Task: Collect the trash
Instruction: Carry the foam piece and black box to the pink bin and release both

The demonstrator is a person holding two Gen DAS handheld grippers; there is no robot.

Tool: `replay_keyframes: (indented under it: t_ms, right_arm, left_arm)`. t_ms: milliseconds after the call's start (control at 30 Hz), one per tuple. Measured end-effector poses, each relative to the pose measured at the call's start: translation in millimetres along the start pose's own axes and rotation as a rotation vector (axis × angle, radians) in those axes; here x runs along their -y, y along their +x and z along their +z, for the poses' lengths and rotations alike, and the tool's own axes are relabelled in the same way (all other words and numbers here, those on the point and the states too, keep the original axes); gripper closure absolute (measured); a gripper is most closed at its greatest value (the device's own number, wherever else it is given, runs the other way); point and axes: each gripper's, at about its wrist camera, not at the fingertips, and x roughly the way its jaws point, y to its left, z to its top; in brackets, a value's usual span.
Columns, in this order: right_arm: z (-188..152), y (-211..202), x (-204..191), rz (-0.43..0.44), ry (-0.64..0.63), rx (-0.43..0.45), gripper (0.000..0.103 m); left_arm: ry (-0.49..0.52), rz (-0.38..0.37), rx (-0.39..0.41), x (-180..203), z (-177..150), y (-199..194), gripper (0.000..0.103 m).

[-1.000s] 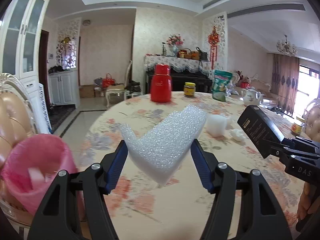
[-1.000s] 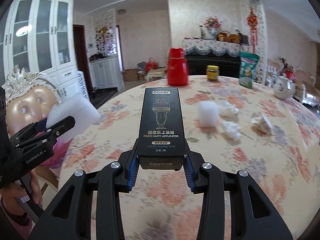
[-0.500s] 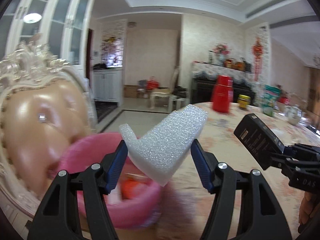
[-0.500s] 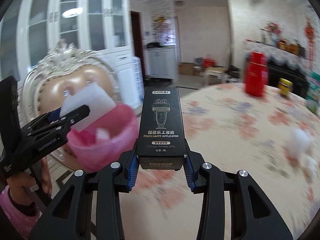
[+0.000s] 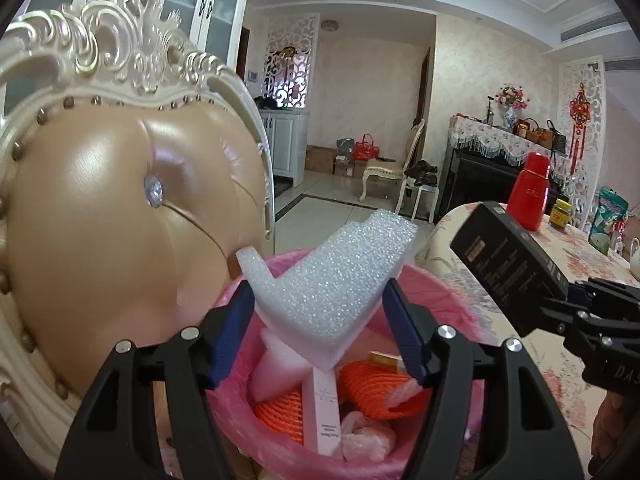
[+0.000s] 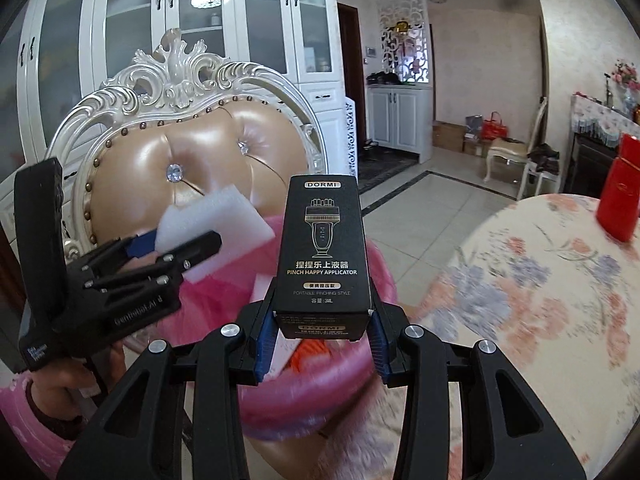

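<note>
My left gripper (image 5: 320,320) is shut on a white L-shaped foam piece (image 5: 324,276) and holds it right over the pink-lined trash bin (image 5: 436,292). The bin holds orange netting, a white box and crumpled wrappers. My right gripper (image 6: 322,336) is shut on a black DORMI carton (image 6: 322,256), held above the bin's near rim (image 6: 360,364). The carton also shows in the left wrist view (image 5: 508,264), to the right of the bin. The left gripper with the foam (image 6: 216,232) shows at the left in the right wrist view.
An ornate tan leather chair (image 5: 112,208) stands just behind the bin. The round table with a floral cloth (image 6: 540,292) is at the right and carries a red flask (image 5: 530,192), a jar (image 5: 560,214) and a green bag (image 5: 608,220).
Both grippers have swung left from over the table to the pink bin by the chair. The foam now hangs over the bin's opening, and the carton has come close beside it.
</note>
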Motion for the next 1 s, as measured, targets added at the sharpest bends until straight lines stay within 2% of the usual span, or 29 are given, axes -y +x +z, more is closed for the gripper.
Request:
replay_keyframes:
  t_ms: [167, 200, 267, 433, 567, 700, 867, 1000]
  right_arm:
    - [6, 24, 2, 0.039, 0.005, -0.004, 0.061]
    - [6, 27, 3, 0.039, 0.003, -0.008, 0.05]
    - [6, 31, 5, 0.026, -0.001, -0.004, 0.042]
    - [4, 20, 13, 0.023, 0.013, 0.008, 0.042]
    - [-1, -4, 18, -0.004, 0.003, 0.028, 0.042]
    - [-13, -39, 28, -0.063, 0.01, 0.044, 0.04]
    - [-35, -94, 61, -0.179, 0.059, 0.066, 0.036]
    - [-58, -146, 97, -0.297, 0.11, 0.092, 0.031]
  left_arm:
    - [0.013, 0.008, -0.008, -5, -3, 12, 0.032]
    - [0.018, 0.012, -0.01, -4, -3, 12, 0.03]
    - [0.02, 0.026, -0.006, -3, -5, 12, 0.025]
    - [0.009, 0.044, 0.004, -9, -7, 3, 0.019]
    - [0.016, 0.034, 0.014, 0, -6, -8, 0.016]
    - [0.041, -0.01, 0.059, 24, -5, -25, 0.005]
    - [0.106, -0.12, 0.083, 81, 0, -39, 0.005]
    - [0.137, -0.235, 0.059, 135, -1, -42, 0.005]
